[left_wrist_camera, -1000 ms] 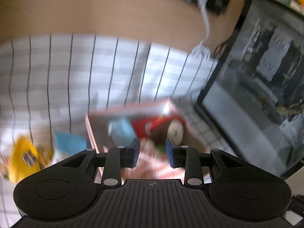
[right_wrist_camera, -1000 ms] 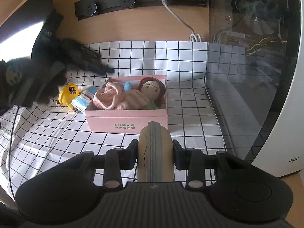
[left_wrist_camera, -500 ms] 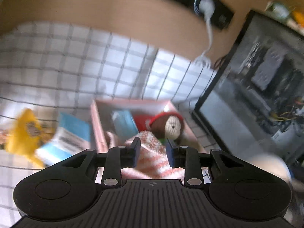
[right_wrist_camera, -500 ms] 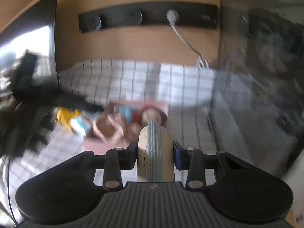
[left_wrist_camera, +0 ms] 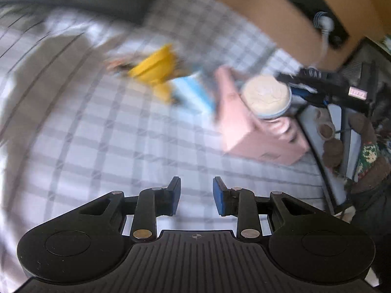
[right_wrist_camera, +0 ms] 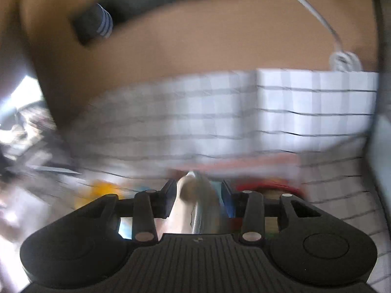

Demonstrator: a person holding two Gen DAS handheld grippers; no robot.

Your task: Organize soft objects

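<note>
My right gripper (right_wrist_camera: pixel 198 197), jaws just easing apart, holds the round cushion (right_wrist_camera: pixel 195 205) over the pink box (left_wrist_camera: pixel 246 131); early release drops it outside. Left gripper (left_wrist_camera: pixel 196 196) spread, empty.

surface: white cloth with dark grid lines (left_wrist_camera: pixel 102 151) spread under and ahead of my grippers | wall: tan wooden panel (right_wrist_camera: pixel 195 56) rising behind the cloth | fixtures: black socket strip (right_wrist_camera: pixel 136 2) high on that panel, white cable (right_wrist_camera: pixel 315 12) hanging from it, coiled at the cloth's edge | light: bright daylight to my left
</note>
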